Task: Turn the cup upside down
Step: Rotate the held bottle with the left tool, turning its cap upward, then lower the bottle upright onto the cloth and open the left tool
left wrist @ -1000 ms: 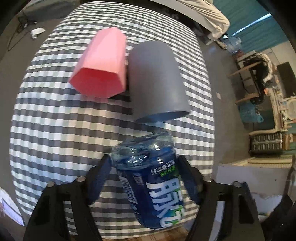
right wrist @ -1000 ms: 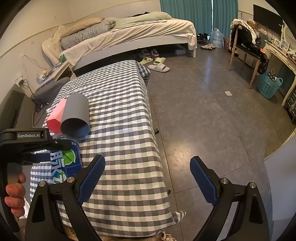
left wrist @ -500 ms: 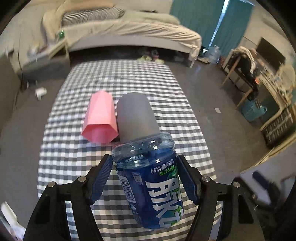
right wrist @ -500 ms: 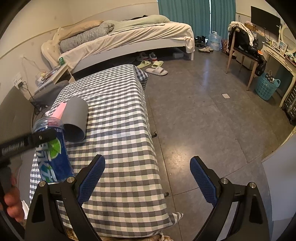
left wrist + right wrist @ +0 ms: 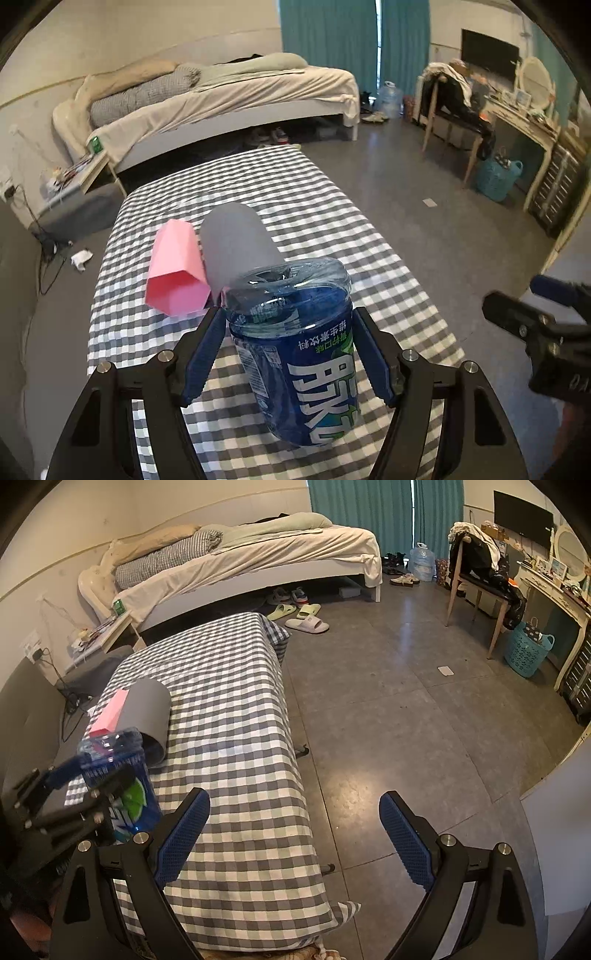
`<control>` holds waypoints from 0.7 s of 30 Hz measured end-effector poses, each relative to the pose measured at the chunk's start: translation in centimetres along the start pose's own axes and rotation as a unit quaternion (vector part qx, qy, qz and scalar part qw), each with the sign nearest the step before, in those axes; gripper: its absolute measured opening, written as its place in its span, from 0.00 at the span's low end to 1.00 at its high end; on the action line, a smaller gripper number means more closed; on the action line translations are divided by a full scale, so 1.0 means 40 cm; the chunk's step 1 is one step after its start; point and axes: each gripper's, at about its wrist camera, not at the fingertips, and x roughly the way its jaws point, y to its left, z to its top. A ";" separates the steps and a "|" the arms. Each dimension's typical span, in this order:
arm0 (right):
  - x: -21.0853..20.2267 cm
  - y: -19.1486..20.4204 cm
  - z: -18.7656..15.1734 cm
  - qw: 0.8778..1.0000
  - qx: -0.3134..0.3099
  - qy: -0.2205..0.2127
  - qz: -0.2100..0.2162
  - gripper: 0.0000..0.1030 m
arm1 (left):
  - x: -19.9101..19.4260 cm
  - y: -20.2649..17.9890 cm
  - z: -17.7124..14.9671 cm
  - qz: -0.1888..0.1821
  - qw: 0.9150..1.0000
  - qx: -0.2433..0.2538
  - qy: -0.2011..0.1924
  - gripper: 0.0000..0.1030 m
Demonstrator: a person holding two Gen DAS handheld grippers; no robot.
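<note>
A blue clear-plastic cup [image 5: 295, 350] with a printed label sits between the fingers of my left gripper [image 5: 288, 343], which is shut on it. Its closed moulded end points up and away, and the print reads upside down. In the right wrist view the same cup [image 5: 118, 771] stands roughly upright above the near left part of the checked table [image 5: 236, 709], held by the left gripper [image 5: 74, 794]. My right gripper [image 5: 293, 812] is open with nothing in it, over the table's right edge and the floor. It also shows at the right in the left wrist view [image 5: 535, 317].
A pink faceted cup [image 5: 177, 266] and a grey cup [image 5: 236, 243] lie on their sides, touching, just beyond the held cup. A bed [image 5: 258, 557] stands behind the table. A chair [image 5: 476, 576] and a blue basket [image 5: 528, 650] are at the right.
The left gripper has tilted up from looking down at the table to looking level across the room, still holding the cup. The cup now stands upright. The right gripper has barely moved.
</note>
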 end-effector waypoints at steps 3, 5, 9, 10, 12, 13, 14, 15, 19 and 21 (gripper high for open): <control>-0.006 0.000 0.001 1.000 0.000 -0.002 0.001 0.91 | -0.009 -0.005 -0.011 -0.005 1.000 0.002 0.005 0.68; -0.012 0.002 0.001 1.000 -0.002 -0.004 0.002 0.91 | -0.016 -0.003 -0.022 -0.006 1.000 -0.005 0.011 0.68; -0.027 0.002 -0.001 1.000 -0.001 -0.007 0.003 0.91 | -0.038 0.022 -0.045 -0.027 0.998 -0.037 0.040 0.68; -0.031 0.002 -0.002 1.000 0.000 -0.007 0.003 0.91 | -0.036 0.028 -0.050 -0.035 0.997 -0.046 0.052 0.68; -0.041 0.002 -0.004 1.000 0.000 -0.009 0.004 0.91 | -0.032 0.040 -0.063 -0.050 0.994 -0.064 0.074 0.68; -0.046 0.004 -0.006 1.000 -0.001 -0.009 0.004 0.91 | -0.032 0.042 -0.069 -0.053 0.993 -0.069 0.082 0.68; -0.052 0.006 -0.009 1.000 -0.002 -0.010 0.005 0.91 | -0.030 0.039 -0.074 -0.057 0.992 -0.069 0.091 0.69; -0.057 0.007 -0.012 1.000 -0.003 -0.011 0.005 0.91 | -0.026 0.034 -0.079 -0.063 0.990 -0.067 0.102 0.69; -0.078 0.009 -0.023 1.000 -0.004 -0.012 0.003 0.91 | -0.002 0.012 -0.100 -0.054 0.987 -0.052 0.140 0.76; -0.087 0.009 -0.027 1.000 -0.005 -0.013 0.001 0.91 | 0.013 0.011 -0.110 -0.055 0.984 -0.056 0.158 0.76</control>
